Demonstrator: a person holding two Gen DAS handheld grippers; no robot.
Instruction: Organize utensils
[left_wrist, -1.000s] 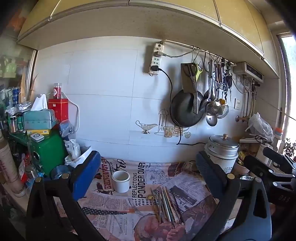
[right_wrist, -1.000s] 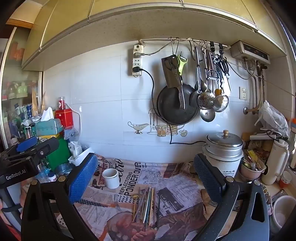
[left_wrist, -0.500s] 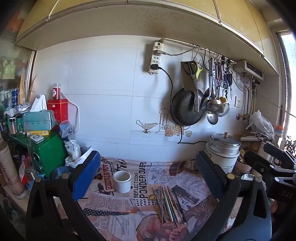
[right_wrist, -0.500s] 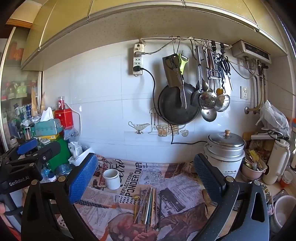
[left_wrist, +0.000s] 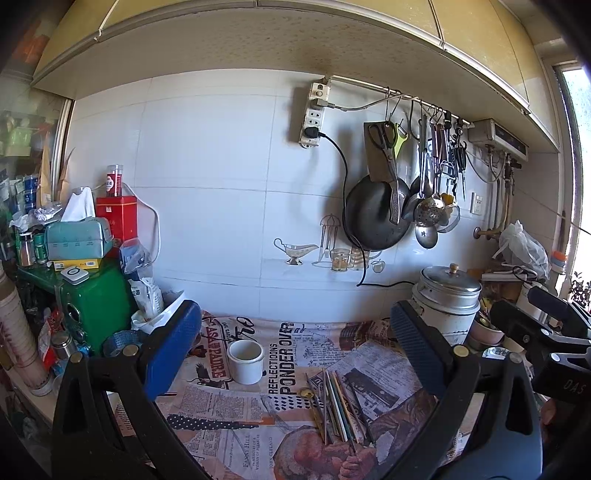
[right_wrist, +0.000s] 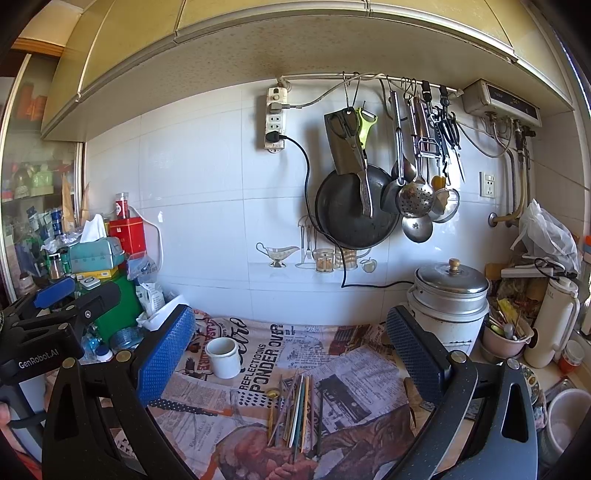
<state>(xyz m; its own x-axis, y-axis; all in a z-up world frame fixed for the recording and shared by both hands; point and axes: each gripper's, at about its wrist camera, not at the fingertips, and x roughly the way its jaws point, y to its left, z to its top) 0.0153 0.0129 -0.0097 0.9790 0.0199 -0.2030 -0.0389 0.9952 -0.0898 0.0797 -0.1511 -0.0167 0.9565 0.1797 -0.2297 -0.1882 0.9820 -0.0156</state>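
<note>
A loose bundle of chopsticks (left_wrist: 338, 406) (right_wrist: 299, 410) with a small gold spoon (right_wrist: 273, 394) lies on the newspaper-covered counter (left_wrist: 229, 435). A white cup (left_wrist: 246, 361) (right_wrist: 223, 356) stands upright to their left. My left gripper (left_wrist: 295, 350) is open above the counter, with cup and chopsticks between and below its fingers, nothing held. My right gripper (right_wrist: 291, 350) is open too, hovering over the same spot. Each gripper shows at the edge of the other's view: the right gripper's dark body (left_wrist: 546, 339) and the left gripper's blue pad (right_wrist: 55, 291).
A steel pot (right_wrist: 448, 295) stands at the right, beside a pink bowl of utensils (right_wrist: 506, 334) and a white thermos (right_wrist: 554, 325). A green box (left_wrist: 96, 302) with cluttered items is at the left. Pan, ladles and scissors (right_wrist: 351, 206) hang on the tiled wall.
Both views have shifted only slightly; the chopsticks and cup sit a little lower and nearer the centre. Both grippers remain open and nothing was touched.
</note>
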